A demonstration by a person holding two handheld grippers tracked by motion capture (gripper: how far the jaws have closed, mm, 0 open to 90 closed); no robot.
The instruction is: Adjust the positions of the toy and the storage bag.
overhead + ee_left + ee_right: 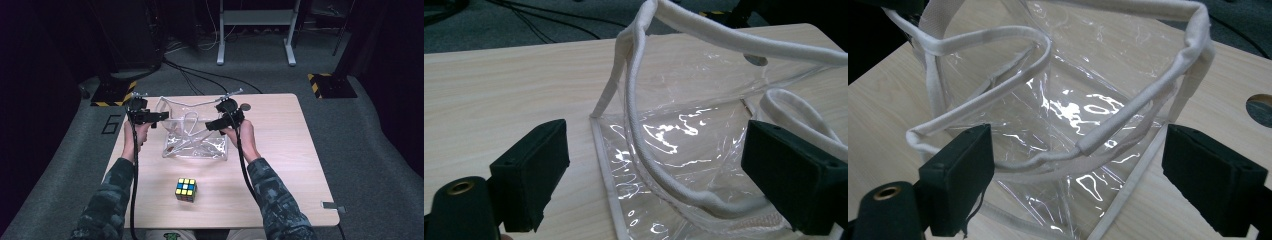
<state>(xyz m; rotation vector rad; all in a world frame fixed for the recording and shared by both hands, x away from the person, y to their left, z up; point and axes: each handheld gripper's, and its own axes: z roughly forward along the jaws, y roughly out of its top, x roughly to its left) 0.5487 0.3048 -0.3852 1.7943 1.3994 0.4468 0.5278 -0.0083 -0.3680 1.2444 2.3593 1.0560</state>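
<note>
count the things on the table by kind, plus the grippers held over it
clear plastic bag with white trim: 1
puzzle cube: 1
grippers: 2, the left gripper and the right gripper, each at one side of the bag with jaws apart
total: 4

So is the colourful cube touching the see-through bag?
Apart. In the high view the cube sits alone near the table's front edge, with a strip of bare wood between it and the bag.
</note>
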